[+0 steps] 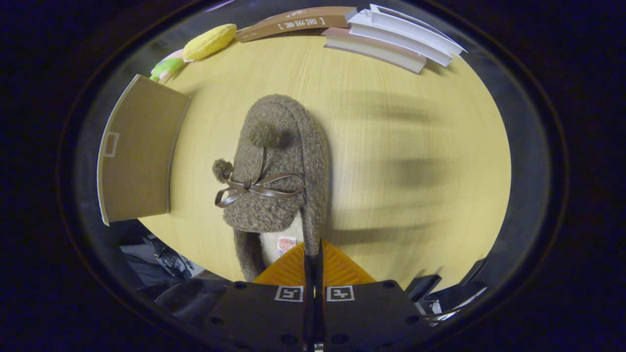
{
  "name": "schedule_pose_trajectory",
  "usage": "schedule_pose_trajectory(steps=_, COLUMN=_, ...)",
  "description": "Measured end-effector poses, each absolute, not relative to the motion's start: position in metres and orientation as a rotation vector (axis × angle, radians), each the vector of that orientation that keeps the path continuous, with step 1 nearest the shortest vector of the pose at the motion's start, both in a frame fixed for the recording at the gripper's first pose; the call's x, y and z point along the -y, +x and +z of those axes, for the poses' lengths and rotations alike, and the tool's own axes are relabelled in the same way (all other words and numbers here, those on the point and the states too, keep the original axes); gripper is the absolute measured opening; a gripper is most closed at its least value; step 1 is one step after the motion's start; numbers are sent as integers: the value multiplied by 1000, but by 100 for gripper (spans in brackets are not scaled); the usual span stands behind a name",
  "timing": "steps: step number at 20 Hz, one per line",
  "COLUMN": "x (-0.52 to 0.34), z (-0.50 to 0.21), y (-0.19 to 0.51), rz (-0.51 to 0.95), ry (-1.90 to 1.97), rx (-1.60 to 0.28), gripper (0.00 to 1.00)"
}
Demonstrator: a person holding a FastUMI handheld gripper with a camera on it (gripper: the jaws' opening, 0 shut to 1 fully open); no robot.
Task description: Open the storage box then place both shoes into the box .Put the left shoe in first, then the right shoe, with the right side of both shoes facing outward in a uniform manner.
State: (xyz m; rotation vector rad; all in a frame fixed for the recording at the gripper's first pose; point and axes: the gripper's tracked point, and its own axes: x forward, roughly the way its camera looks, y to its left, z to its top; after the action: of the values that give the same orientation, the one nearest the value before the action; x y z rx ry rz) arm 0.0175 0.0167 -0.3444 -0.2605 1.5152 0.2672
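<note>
While the gripper (313, 259) hangs above the wooden table (401, 146), its fingers are pressed together on the right side wall of the brown fleece shoe (279, 166), pinching the collar edge near the heel. The shoe points toward 12 o'clock from the fingers, toe farthest away. A ribbon bow (254, 188) crosses its upper, with one pompom (264, 133) above the bow and a second (222, 168) at about 10 o'clock from it. Cream lining and a small tag show inside the heel opening. The cardboard storage box (139, 151) lies at 9 o'clock of the shoe, apart from it. Stacked books (391, 39) sit at 1 o'clock, a yellow plush toy (208, 41) at 11 o'clock.
</note>
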Motion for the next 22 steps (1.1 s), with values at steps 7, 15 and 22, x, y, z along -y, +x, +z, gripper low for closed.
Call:
schedule_pose_trajectory(steps=7, x=-81, z=-297, y=12, rz=310, ry=91, rx=-1539, gripper=4)
schedule_pose_trajectory(steps=15, x=-203, z=-190, y=16, rz=558, ry=323, rx=-1457, gripper=3)
schedule_pose_trajectory(steps=22, x=-321, z=-154, y=-3, rz=747, ry=400, rx=-1442, gripper=3)
